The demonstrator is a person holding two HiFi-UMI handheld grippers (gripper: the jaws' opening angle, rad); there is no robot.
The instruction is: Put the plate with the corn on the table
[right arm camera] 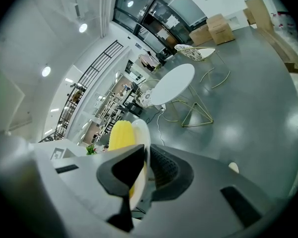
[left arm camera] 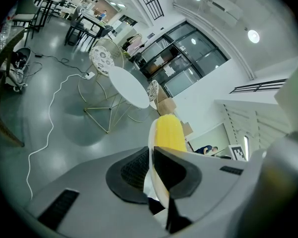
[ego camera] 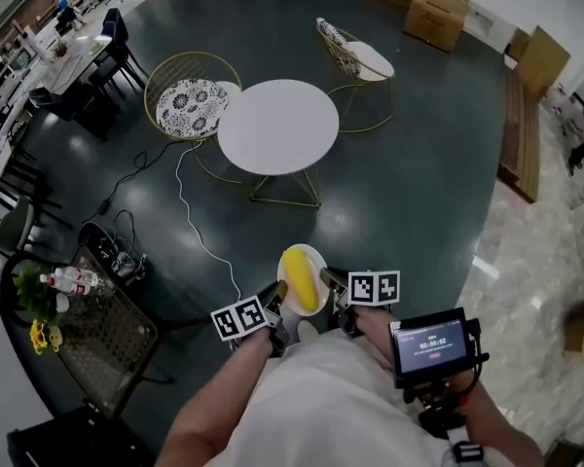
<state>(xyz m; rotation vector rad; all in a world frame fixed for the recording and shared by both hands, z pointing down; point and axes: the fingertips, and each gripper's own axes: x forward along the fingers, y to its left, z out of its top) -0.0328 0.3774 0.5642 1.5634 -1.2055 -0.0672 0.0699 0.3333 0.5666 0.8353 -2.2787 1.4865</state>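
Note:
A small white plate (ego camera: 294,261) carries a yellow corn cob (ego camera: 301,279) and hangs in the air close in front of the person. My left gripper (ego camera: 275,294) is shut on the plate's left rim and my right gripper (ego camera: 328,282) is shut on its right rim. In the left gripper view the plate edge (left arm camera: 151,142) is pinched between the dark pads, with the corn (left arm camera: 169,133) rising past them. The right gripper view shows the same grip on the plate (right arm camera: 141,133) with the corn (right arm camera: 120,135) to its left. The round white table (ego camera: 277,126) stands ahead on the floor, its top bare.
Two gold wire chairs flank the table, one at its left (ego camera: 190,93) and one behind it at the right (ego camera: 354,54). A white cable (ego camera: 197,224) trails over the dark floor. A black mesh table (ego camera: 102,334) with bottles stands at the left. Cardboard boxes (ego camera: 434,10) are at the far wall.

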